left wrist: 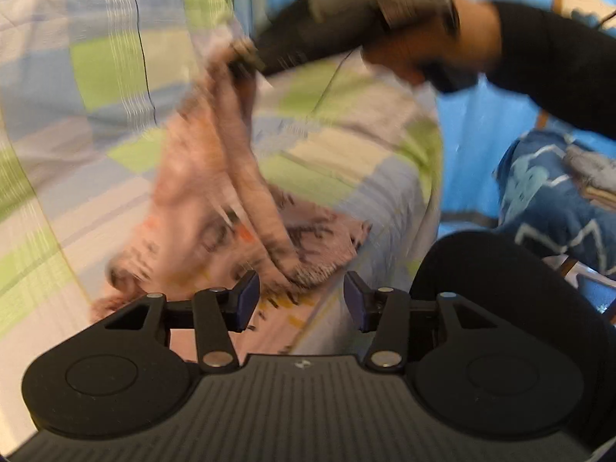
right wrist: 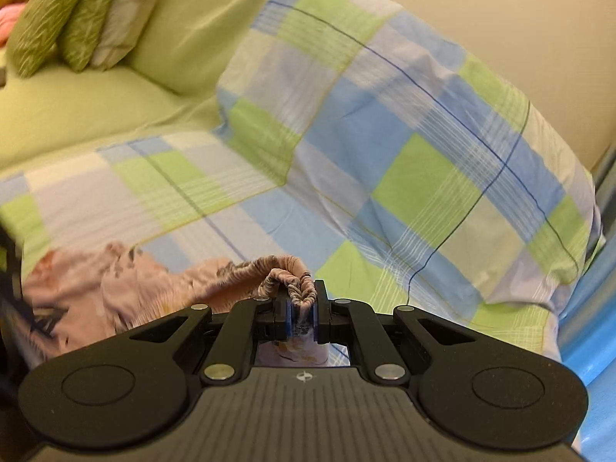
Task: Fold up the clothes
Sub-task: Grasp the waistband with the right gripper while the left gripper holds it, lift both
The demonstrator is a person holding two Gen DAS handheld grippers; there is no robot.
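My right tool [right wrist: 301, 308] is closed tight on the gathered elastic edge of the pink patterned garment [right wrist: 115, 288] and lifts it above the bed. My left tool [left wrist: 301, 298] stands wide open and holds nothing; its pads are just beside the cloth. The rest of the garment lies on the checked bedsheet [right wrist: 404, 146], near the front edge of the bed.

Crumpled pink printed garment [left wrist: 215, 192], elastic waistband [right wrist: 290, 279] lifted
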